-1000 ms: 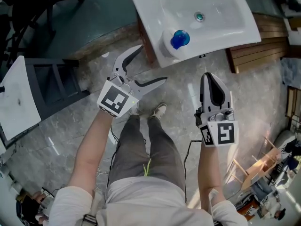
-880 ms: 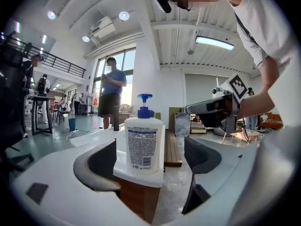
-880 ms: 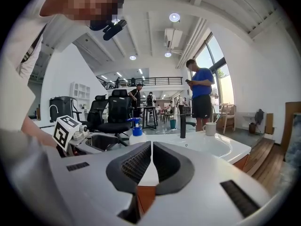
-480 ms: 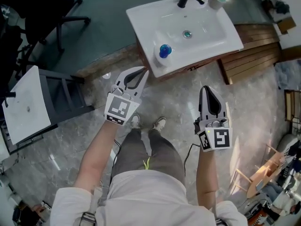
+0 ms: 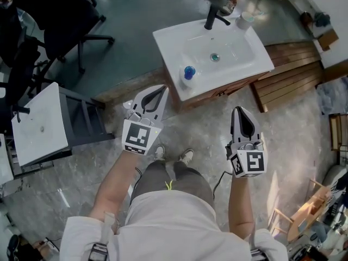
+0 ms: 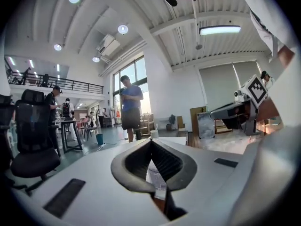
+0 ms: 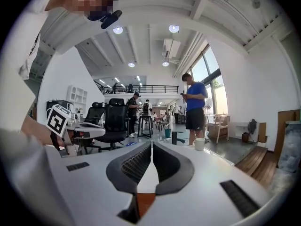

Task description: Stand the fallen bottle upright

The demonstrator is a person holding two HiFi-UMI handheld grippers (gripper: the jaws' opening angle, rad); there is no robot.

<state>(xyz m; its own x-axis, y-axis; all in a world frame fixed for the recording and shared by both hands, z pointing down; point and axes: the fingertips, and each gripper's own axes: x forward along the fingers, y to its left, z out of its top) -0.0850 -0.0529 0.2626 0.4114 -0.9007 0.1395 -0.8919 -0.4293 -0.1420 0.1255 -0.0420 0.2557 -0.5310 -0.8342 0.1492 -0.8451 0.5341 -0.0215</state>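
A white bottle with a blue cap stands on the near left corner of the white sink; from above only its cap and shoulder show. In the left gripper view a strip of its labelled body shows through the gap behind the jaws. My left gripper is shut and empty, in the air short of the sink's near edge. My right gripper is shut and empty too, hanging over the floor to the right of the left one.
A black faucet and a white cup stand at the sink's far side. Wooden decking lies to the right, black office chairs and a white table to the left. A person in a blue shirt stands beyond the sink.
The left gripper's jaws went from wide open to shut on nothing. Both grippers rose, and the sink and bottle now sit farther away and smaller in the head view.
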